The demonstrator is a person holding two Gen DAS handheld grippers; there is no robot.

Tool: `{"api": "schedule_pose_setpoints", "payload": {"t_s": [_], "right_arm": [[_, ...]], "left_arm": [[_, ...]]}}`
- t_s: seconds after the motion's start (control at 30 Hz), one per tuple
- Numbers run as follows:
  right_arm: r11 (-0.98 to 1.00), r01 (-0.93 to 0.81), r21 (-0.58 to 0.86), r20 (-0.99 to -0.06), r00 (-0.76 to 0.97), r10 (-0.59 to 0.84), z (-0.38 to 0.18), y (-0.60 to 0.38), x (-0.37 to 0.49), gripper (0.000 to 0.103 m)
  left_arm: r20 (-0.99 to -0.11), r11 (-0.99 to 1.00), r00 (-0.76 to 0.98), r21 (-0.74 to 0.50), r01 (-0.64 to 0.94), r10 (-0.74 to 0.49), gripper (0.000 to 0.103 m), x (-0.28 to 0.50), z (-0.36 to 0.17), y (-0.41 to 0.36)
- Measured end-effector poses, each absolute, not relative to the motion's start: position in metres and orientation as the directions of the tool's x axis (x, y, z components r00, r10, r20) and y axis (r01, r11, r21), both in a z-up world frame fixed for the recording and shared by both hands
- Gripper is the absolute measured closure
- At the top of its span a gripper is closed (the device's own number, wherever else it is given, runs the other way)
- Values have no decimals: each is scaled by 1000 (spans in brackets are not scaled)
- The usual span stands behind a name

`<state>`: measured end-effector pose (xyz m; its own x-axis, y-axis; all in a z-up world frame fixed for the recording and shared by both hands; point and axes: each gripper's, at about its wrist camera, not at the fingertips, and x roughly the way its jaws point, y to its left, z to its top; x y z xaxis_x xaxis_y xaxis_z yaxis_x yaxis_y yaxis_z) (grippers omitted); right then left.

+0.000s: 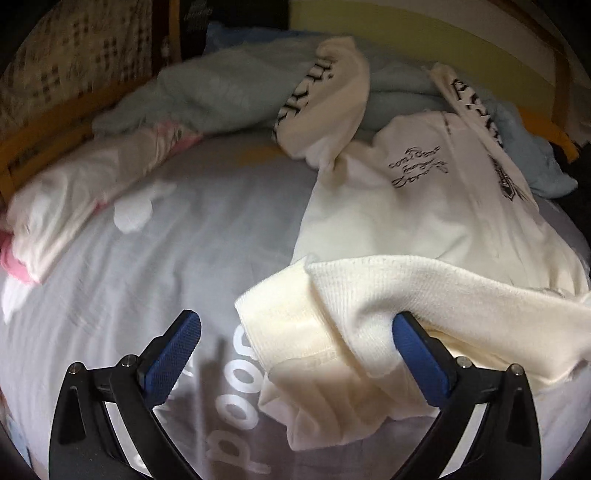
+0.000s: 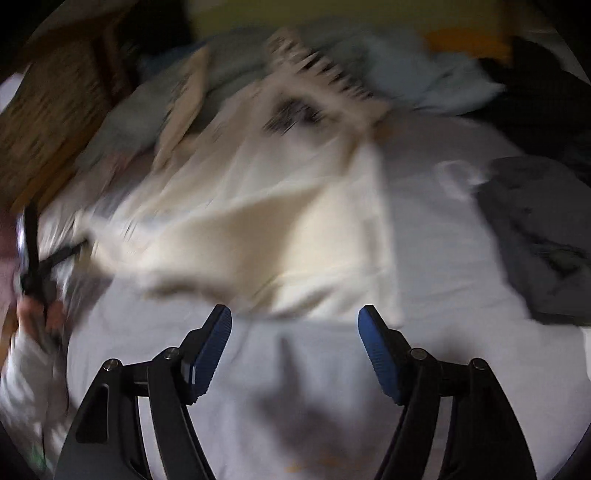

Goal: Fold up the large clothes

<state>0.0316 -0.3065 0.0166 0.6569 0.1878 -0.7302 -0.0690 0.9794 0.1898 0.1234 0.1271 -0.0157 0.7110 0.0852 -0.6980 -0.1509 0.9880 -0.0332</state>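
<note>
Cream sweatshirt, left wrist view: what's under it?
The cream sweatshirt lies on the grey bedsheet, covering part of its white lettering. Its far sleeves rest on a pale blue blanket. Anything else beneath is hidden.

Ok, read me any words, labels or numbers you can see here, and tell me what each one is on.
"ood", large pale letters seen upside down on the grey bedsheet; the rest is cut off.
Black script on the chest of the cream sweatshirt: too distorted to read.
Black gothic lettering on both its sleeves: only fragments, not readable.
White print on the dark item at the back: too small.
Right wrist view: all blurred.
</note>
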Motion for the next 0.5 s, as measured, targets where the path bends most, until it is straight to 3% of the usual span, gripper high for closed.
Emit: {"api": "schedule_pose_setpoints", "payload": {"t_s": [0.13, 0.27, 0.33, 0.4, 0.43, 0.47, 0.5], "right_arm": [[984, 18, 179, -691, 714, 113, 18, -332, 49, 24], [950, -168, 262, -761, 570, 311, 2, -321, 82, 24], [961, -215, 173, -787, 557, 266, -8, -310, 96, 24], [986, -132, 103, -811, 563, 160, -22, -311, 111, 24], [982, -102, 158, -814, 550, 188, -28, -316, 117, 31], [974, -89, 209, -809, 545, 223, -29, -320, 119, 50], [962, -79, 260, -788, 558, 259, -26, -325, 118, 63]], "left_arm": [[-781, 969, 617, -215, -125, -94, 0, 158, -41, 145], [-776, 978, 623, -190, -84, -97, 0, 165, -43, 141], [-777, 981, 623, -178, -79, -91, 0, 165, -44, 138], [-780, 978, 618, -190, -82, -99, 0, 165, -44, 138], [-776, 976, 621, -201, -84, -107, 2, 164, -42, 138], [-768, 973, 629, -216, -79, -119, 13, 163, -40, 139], [-757, 970, 638, -235, -61, -143, 27, 160, -35, 136]]}}
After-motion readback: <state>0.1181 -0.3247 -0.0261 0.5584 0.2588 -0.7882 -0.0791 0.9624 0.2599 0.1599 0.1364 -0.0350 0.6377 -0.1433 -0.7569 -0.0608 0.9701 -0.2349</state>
